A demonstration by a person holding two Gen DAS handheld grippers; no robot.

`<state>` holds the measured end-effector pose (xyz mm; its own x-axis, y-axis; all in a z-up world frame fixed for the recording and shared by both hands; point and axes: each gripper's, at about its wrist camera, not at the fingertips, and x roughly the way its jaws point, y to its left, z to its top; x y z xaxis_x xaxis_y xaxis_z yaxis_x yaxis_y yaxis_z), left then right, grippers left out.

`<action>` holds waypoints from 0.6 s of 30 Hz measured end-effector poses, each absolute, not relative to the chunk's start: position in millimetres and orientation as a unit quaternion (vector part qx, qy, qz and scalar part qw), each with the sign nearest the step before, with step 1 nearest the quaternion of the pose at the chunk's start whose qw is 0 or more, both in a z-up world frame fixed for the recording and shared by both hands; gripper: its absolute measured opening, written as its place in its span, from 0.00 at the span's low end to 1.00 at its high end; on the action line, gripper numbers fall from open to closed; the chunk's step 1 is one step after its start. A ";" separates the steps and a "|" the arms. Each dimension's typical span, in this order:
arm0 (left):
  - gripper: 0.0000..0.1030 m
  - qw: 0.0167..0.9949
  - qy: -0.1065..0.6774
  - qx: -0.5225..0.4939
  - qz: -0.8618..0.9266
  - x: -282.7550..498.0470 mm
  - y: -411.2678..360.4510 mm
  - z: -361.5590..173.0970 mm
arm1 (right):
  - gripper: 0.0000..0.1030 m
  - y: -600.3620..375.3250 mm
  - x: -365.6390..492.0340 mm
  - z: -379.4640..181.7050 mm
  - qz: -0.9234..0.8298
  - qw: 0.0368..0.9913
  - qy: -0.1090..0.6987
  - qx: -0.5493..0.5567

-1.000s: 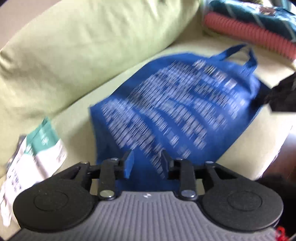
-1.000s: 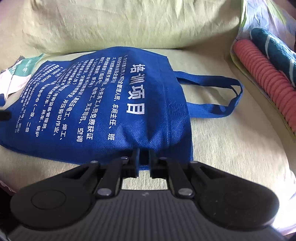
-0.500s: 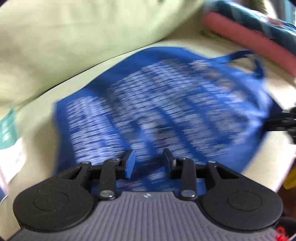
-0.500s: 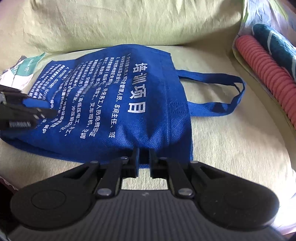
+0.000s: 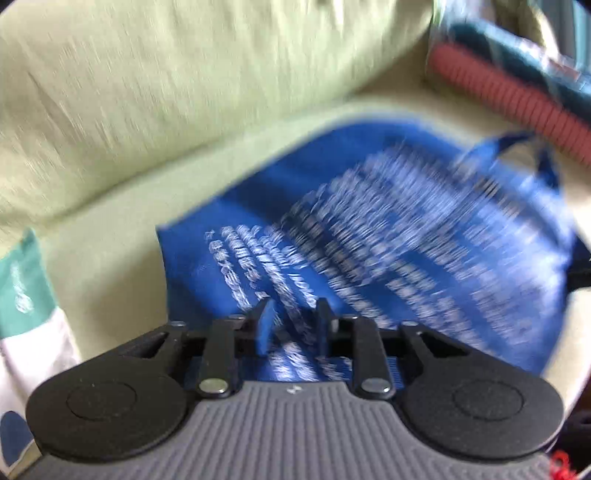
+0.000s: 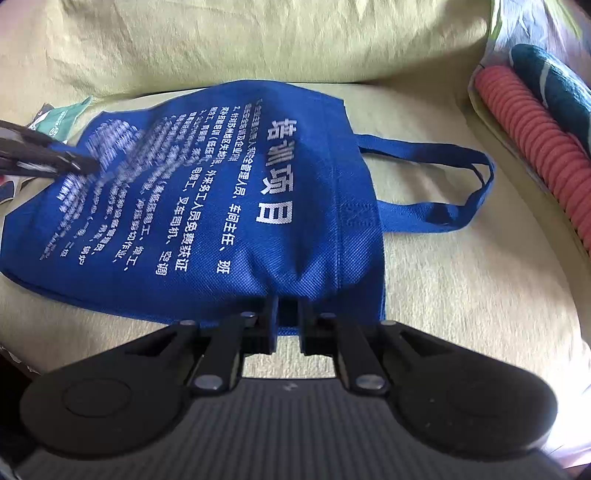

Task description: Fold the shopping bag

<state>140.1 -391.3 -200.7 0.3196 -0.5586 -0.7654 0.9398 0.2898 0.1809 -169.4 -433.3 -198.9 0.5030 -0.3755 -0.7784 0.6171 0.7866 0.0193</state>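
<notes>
A blue shopping bag (image 6: 229, 206) with white printed text lies on a green sofa seat, its handles (image 6: 436, 188) pointing right. My right gripper (image 6: 287, 314) is shut on the bag's near edge close to the top corner, lifting the fabric slightly. My left gripper (image 5: 291, 317) hovers over the bag's (image 5: 388, 243) bottom end with its jaws a little apart; fabric lies between the fingers. The left wrist view is blurred by motion. The left gripper's fingers (image 6: 55, 158) show in the right wrist view over the bag's left part.
A green back cushion (image 6: 258, 33) stands behind the bag. A pink ribbed roll (image 6: 535, 147) and a dark teal striped cloth (image 6: 554, 81) lie at the right. A white and green plastic packet (image 5: 26, 306) lies left of the bag.
My left gripper has moved in over the bag's bottom end and its jaws have narrowed. My right gripper keeps its hold and has raised the bag's near edge a little.
</notes>
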 end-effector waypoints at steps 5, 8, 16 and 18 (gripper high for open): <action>0.05 0.765 0.296 0.328 -0.468 175.2 -388.7 -190.7 | 0.08 -434.1 -166.5 -197.8 -0.288 0.851 0.414 0.145; 0.04 0.756 0.287 0.282 -0.516 171.3 -380.4 -166.4 | 0.08 -436.1 -166.5 -198.5 -0.286 0.851 0.415 0.148; 0.07 0.749 0.320 0.305 -0.494 207.6 -425.8 -204.1 | 0.08 -437.2 -165.4 -199.9 -0.283 0.850 0.418 0.149; 0.07 0.741 0.346 0.270 -0.509 223.2 -419.6 -199.7 | 0.08 -438.0 -165.3 -199.8 -0.281 0.850 0.419 0.150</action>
